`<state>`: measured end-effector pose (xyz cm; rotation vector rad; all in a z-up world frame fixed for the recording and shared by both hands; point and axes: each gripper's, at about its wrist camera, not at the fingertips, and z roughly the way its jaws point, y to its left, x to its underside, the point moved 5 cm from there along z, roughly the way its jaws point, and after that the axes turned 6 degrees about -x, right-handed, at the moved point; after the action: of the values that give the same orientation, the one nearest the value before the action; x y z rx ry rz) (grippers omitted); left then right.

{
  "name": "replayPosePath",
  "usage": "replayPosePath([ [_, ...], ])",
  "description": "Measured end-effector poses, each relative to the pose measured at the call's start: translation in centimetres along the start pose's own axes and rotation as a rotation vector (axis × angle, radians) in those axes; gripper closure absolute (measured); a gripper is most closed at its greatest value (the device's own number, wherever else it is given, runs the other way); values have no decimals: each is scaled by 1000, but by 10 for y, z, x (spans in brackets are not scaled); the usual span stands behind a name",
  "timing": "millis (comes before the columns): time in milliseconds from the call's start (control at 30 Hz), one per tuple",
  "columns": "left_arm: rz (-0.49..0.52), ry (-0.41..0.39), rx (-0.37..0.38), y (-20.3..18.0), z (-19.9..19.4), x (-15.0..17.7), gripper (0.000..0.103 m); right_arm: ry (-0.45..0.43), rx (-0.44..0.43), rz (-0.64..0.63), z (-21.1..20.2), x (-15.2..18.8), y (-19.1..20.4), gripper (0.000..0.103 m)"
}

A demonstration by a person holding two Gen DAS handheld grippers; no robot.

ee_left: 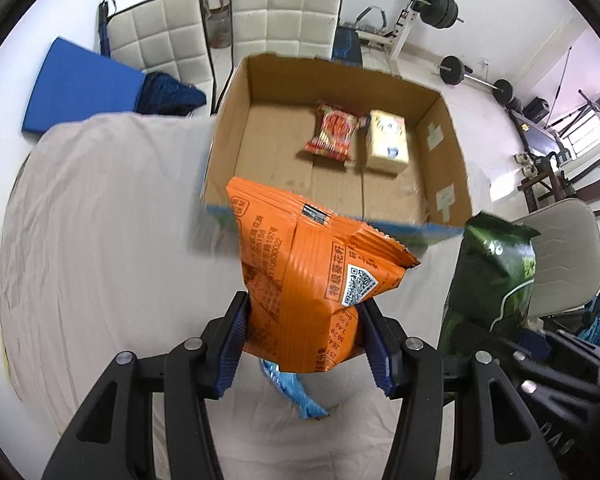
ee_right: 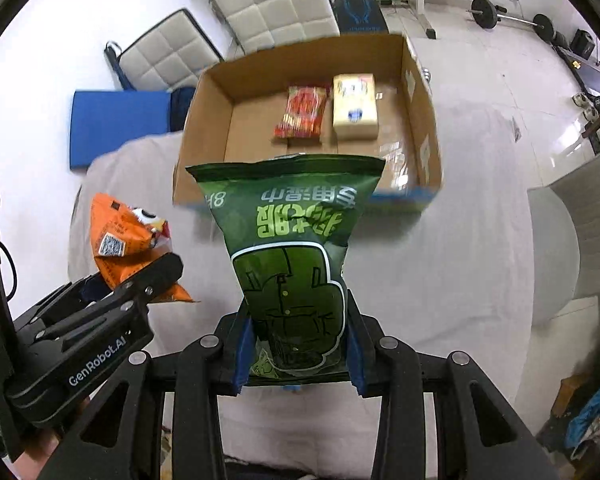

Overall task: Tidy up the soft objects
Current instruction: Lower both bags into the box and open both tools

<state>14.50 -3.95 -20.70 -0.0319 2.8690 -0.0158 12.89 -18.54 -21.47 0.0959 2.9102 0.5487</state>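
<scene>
My left gripper (ee_left: 304,336) is shut on an orange snack bag (ee_left: 300,276), held above the table just short of the open cardboard box (ee_left: 236,92). My right gripper (ee_right: 298,348) is shut on a green snack bag (ee_right: 292,240), also held up in front of the box (ee_right: 208,104). The box holds a red snack pack (ee_left: 332,132) and a yellow tissue pack (ee_left: 388,140) side by side near its far right. The green bag (ee_left: 492,272) shows at the right of the left wrist view; the orange bag (ee_right: 120,240) and left gripper (ee_right: 156,276) show at the left of the right wrist view.
A small blue packet (ee_left: 296,392) lies on the grey tablecloth (ee_left: 100,240) below the left gripper. White padded chairs (ee_left: 284,12) stand behind the box, a blue mat (ee_left: 80,88) at far left, another chair (ee_left: 568,256) at right. Gym weights line the far wall.
</scene>
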Motion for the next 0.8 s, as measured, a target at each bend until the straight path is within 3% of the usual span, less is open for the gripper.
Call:
replayPosePath([
  [167, 42, -39, -20, -7, 4, -50, 52, -27, 33, 38, 7, -51, -18, 63],
  [300, 59, -23, -26, -11, 23, -88, 52, -9, 79, 60, 32, -88, -34, 63],
  [533, 24, 119, -9, -6, 96, -150, 52, 88, 142, 109, 106, -135, -69, 63],
  [800, -6, 247, -34, 0, 179, -195, 52, 207, 192, 128, 178, -144, -96, 63],
])
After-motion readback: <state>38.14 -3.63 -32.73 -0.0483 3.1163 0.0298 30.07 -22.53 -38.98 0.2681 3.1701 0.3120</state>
